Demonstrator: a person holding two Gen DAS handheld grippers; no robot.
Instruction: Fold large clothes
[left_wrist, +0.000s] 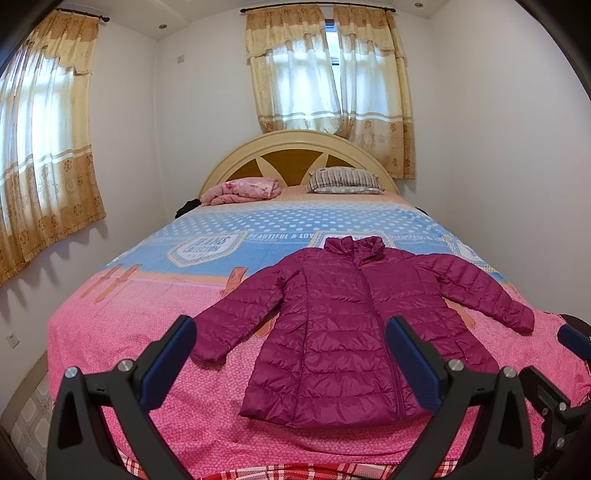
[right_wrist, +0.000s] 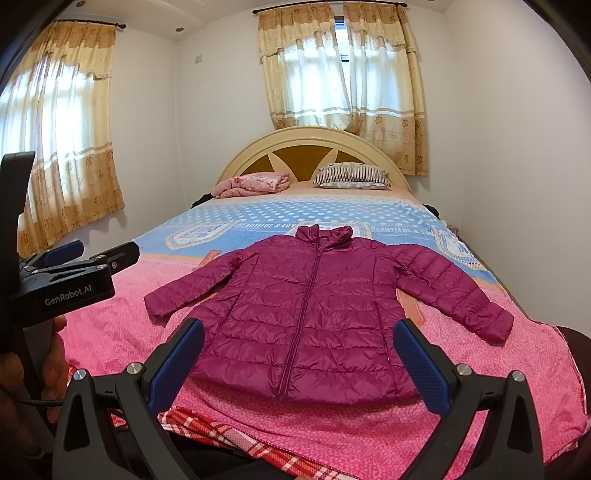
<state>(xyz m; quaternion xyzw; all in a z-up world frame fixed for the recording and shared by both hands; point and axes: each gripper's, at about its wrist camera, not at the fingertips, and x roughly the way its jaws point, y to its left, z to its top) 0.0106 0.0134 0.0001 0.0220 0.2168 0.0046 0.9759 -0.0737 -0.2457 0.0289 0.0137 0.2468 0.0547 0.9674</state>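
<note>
You have one magenta puffer jacket (left_wrist: 343, 332) on one bed (left_wrist: 147, 325), one striped pillow (left_wrist: 345, 180), one folded pink blanket (left_wrist: 242, 190), two curtained windows (left_wrist: 328, 70), and two grippers, the left gripper (left_wrist: 291, 363) and the right gripper (right_wrist: 299, 365).

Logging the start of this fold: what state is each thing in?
jacket: spread flat on the bed, zipped, sleeves out, unfolded
left tool: open, empty, above the bed
right tool: open, empty
pink blanket: bundled by the headboard
pillow: lying at the headboard
curtains: drawn
</note>
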